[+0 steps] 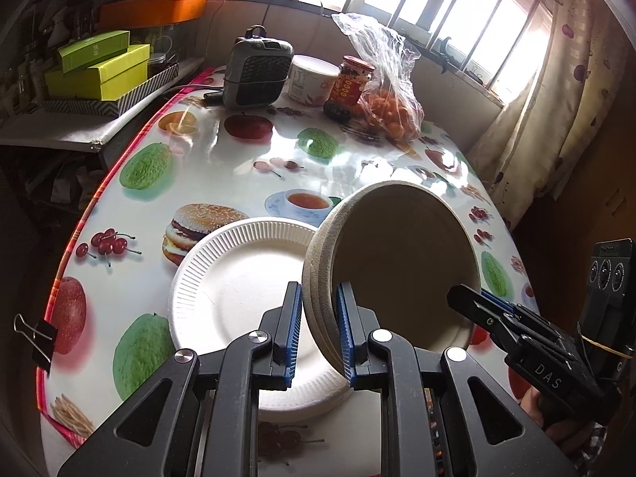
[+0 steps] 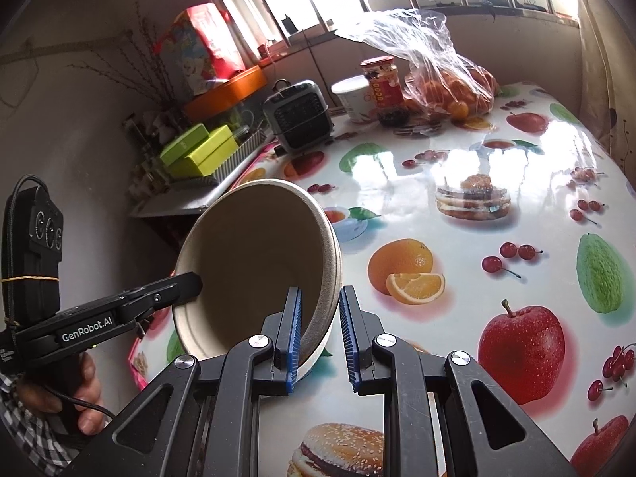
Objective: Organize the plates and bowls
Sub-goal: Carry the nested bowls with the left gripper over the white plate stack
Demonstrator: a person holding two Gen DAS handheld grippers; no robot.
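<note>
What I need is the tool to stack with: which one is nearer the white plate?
Left. The left tool hovers above the white plate's right side, clamping the brown bowls' rim; the right tool grips their opposite rim, beyond the plate's edge.

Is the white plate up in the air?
No, the white plate lies flat on the table, while the brown bowls are held tilted above it.

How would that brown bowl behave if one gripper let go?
The brown paper bowl looks like light molded pulp, so it would probably sag little. Held tilted by its rim between the left gripper and right gripper, it might swing. Its matte surface seems unlikely to slip.
</note>
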